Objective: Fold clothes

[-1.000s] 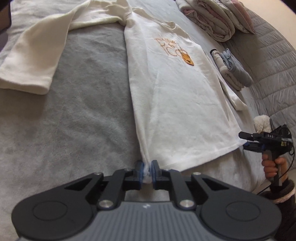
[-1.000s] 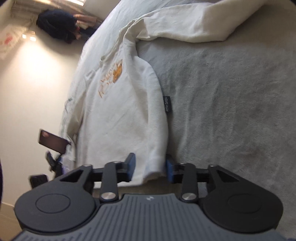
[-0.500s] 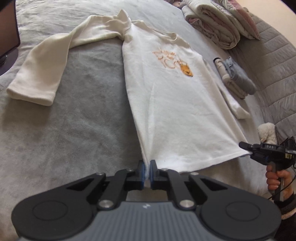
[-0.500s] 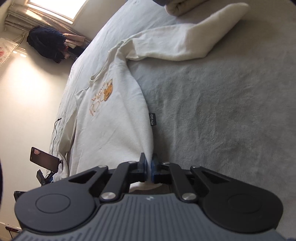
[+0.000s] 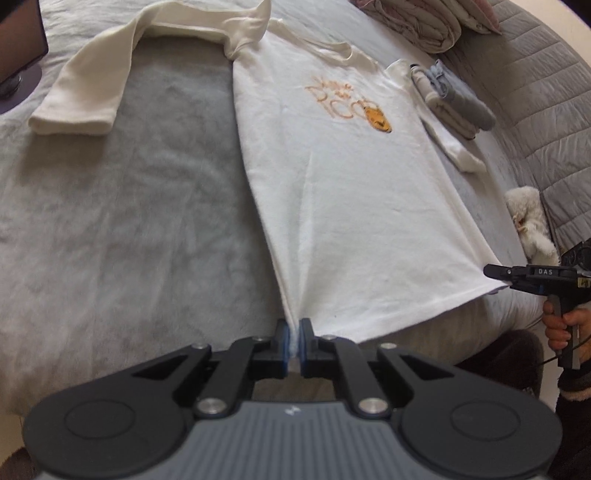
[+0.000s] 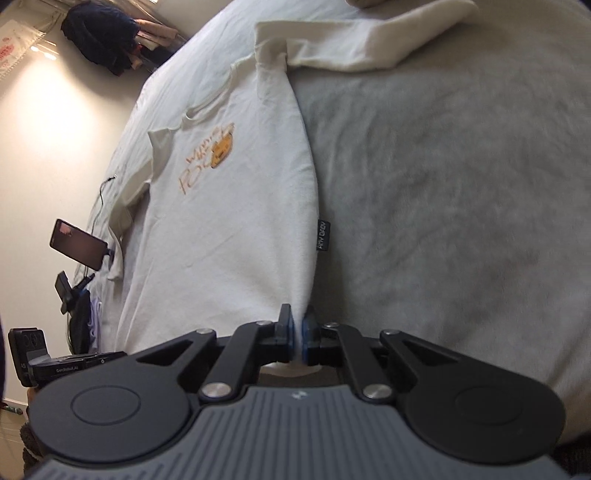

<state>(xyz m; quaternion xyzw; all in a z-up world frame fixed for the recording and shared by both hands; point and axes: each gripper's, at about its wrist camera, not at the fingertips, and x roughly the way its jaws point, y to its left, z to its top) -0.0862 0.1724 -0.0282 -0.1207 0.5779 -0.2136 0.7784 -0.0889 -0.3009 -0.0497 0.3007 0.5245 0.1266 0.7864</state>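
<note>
A white long-sleeved shirt [image 5: 351, 192] with an orange print lies face up on the grey bed [image 5: 129, 221]. My left gripper [image 5: 293, 334] is shut on one bottom corner of its hem. In the right wrist view the shirt [image 6: 229, 229] runs away from me, and my right gripper [image 6: 298, 332] is shut on the other hem corner, below a small black side label [image 6: 324, 235]. The hem is stretched between the two grippers. One sleeve [image 5: 92, 85] lies spread out to the left. The other sleeve [image 5: 454, 151] lies along the shirt's right side. The right gripper [image 5: 517, 276] also shows at the left view's right edge, with a hand [image 5: 557, 325] on its handle.
A small pile of folded clothes [image 5: 454, 96] and stacked blankets [image 5: 424, 18] sit at the far right of the bed. A white plush toy [image 5: 532, 221] lies by the quilted grey side [image 5: 546, 110]. A phone on a stand [image 6: 79, 249] stands beside the bed.
The right gripper has closed on the hem corner that lay between its open jaws. Both grippers have drawn back and slightly up, pulling the shirt straighter toward me.
</note>
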